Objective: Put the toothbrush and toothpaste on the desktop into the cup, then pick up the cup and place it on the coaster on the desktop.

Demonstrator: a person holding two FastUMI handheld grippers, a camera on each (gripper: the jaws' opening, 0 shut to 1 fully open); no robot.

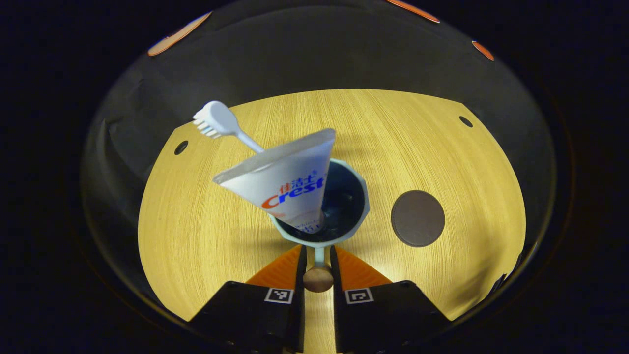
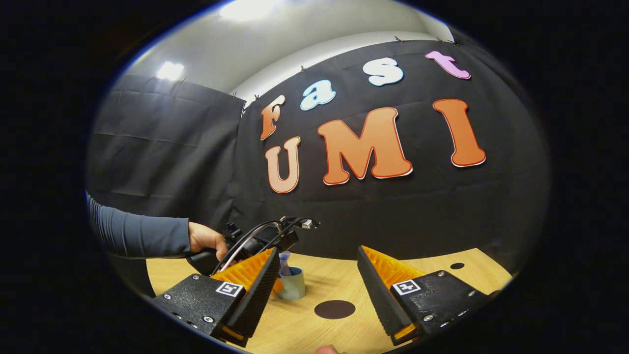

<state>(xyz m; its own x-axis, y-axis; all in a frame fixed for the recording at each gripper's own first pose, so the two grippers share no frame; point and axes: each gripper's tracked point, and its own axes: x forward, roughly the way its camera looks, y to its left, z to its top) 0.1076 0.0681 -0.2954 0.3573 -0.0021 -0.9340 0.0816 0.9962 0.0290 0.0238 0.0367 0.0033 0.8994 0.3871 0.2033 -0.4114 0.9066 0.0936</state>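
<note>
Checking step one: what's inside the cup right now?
The cup holds the toothpaste tube, standing tilted, and the toothbrush, head poking out behind it. The brush handle and the tube's lower end are covered.

quick headcount: one of everything, pretty much

One cup (image 1: 344,206), with one toothbrush (image 1: 221,123) and one toothpaste tube (image 1: 290,187) inside; one coaster (image 1: 417,218) at its 3 o'clock; two small holes in the worktop (image 1: 196,236).

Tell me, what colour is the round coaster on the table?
Dark brown. The coaster shows best in the left gripper view, lying flat beside the cup.
</note>
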